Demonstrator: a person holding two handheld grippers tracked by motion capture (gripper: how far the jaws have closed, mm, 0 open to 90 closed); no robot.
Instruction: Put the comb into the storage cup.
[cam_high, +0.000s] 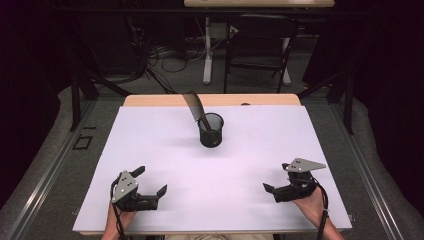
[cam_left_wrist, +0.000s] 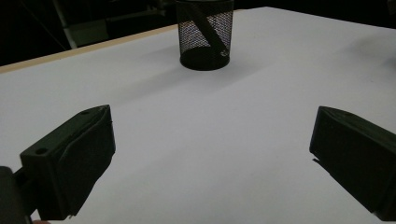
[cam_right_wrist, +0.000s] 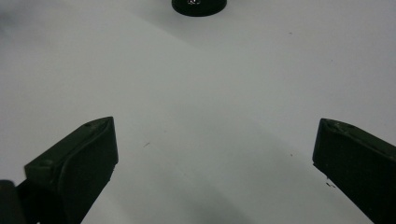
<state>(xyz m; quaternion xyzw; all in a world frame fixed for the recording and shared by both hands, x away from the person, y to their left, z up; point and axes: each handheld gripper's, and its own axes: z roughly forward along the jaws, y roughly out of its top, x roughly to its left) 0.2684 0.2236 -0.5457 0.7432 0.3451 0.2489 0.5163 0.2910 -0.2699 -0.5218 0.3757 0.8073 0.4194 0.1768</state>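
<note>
A black mesh cup (cam_high: 211, 130) stands upright near the far middle of the white table (cam_high: 150, 135). A utensil with a broad grey blade (cam_high: 194, 106) leans out of the cup to the left, its brown handle down inside. My left gripper (cam_high: 151, 180) rests open at the near left with nothing between its fingers. My right gripper (cam_high: 275, 177) rests open at the near right, also holding nothing. The left gripper view has the cup (cam_left_wrist: 204, 35) far beyond the spread jaws of the left gripper (cam_left_wrist: 212, 154). In the right gripper view the cup's base (cam_right_wrist: 199, 5) sits at the top edge, ahead of the right gripper (cam_right_wrist: 215, 158).
The white sheet covers a wooden tabletop whose far edge (cam_high: 210, 100) shows behind the cup. A dark chair (cam_high: 260, 45) and a white table leg (cam_high: 207, 50) stand on the floor beyond. Metal rails run along both sides of the table.
</note>
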